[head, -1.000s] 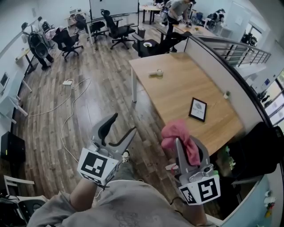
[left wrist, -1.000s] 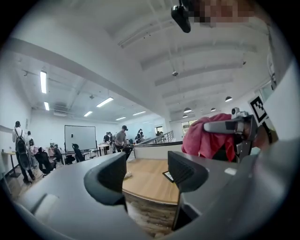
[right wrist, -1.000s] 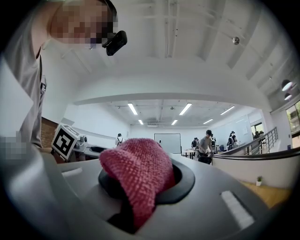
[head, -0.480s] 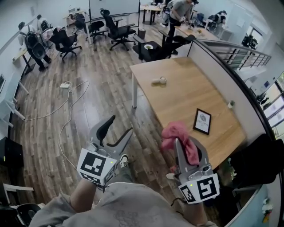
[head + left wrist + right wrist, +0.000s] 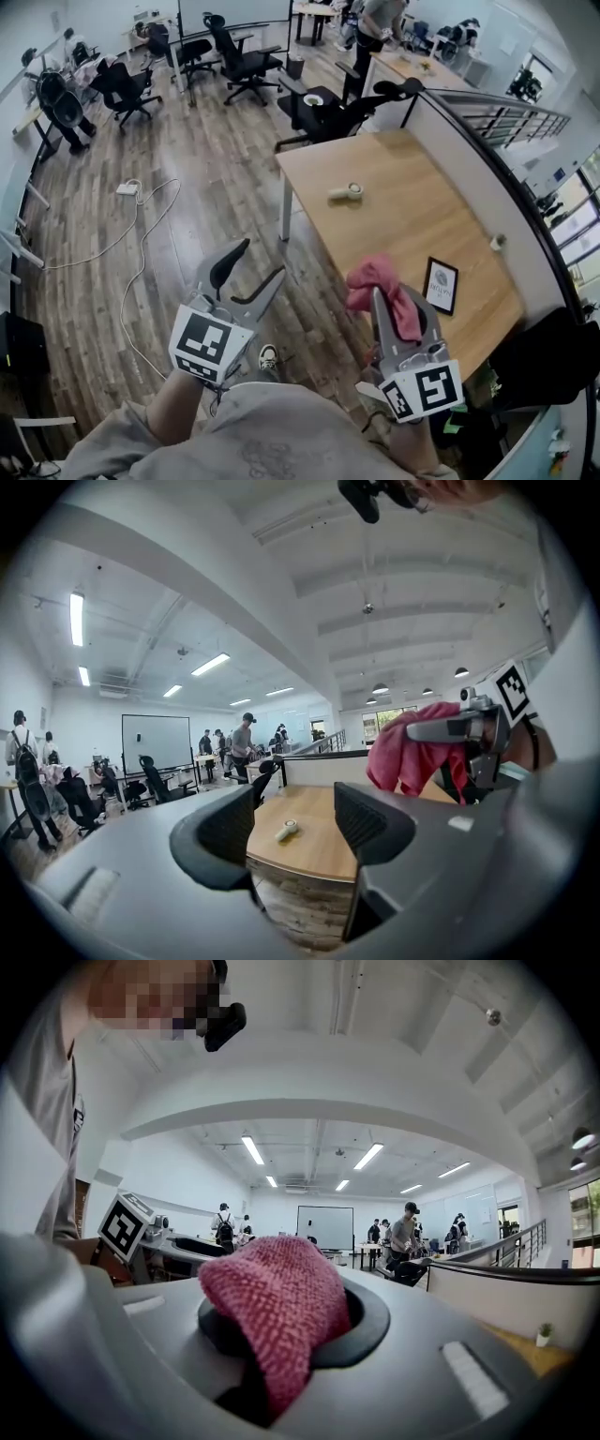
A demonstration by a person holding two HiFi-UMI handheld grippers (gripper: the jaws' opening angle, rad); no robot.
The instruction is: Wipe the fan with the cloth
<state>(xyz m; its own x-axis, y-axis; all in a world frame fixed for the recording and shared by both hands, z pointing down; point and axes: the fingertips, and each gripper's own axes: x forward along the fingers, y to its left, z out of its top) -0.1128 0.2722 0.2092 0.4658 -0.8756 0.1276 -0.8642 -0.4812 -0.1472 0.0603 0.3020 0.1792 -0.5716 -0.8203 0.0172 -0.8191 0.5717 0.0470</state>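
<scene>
Zero wiping yet. Right gripper (image 5: pixel 397 311) pinches crumpled pink knitted cloth (image 5: pixel 377 279); left gripper (image 5: pixel 259 266) spread, empty. Small white object (image 5: pixel 345 191), likely the fan, lies untouched on light wooden table (image 5: pixel 398 230).

Both grippers are held up in front of the torso, side by side and apart.
The left gripper (image 5: pixel 260 264) points forward and a little to the right, its jaws wide apart with nothing between them, and the left forearm (image 5: pixel 173 420) reaches up behind it. The right gripper (image 5: pixel 397 311) points forward, jaws clamped on a pink cloth (image 5: pixel 373 277) that bunches above their tips.
</scene>
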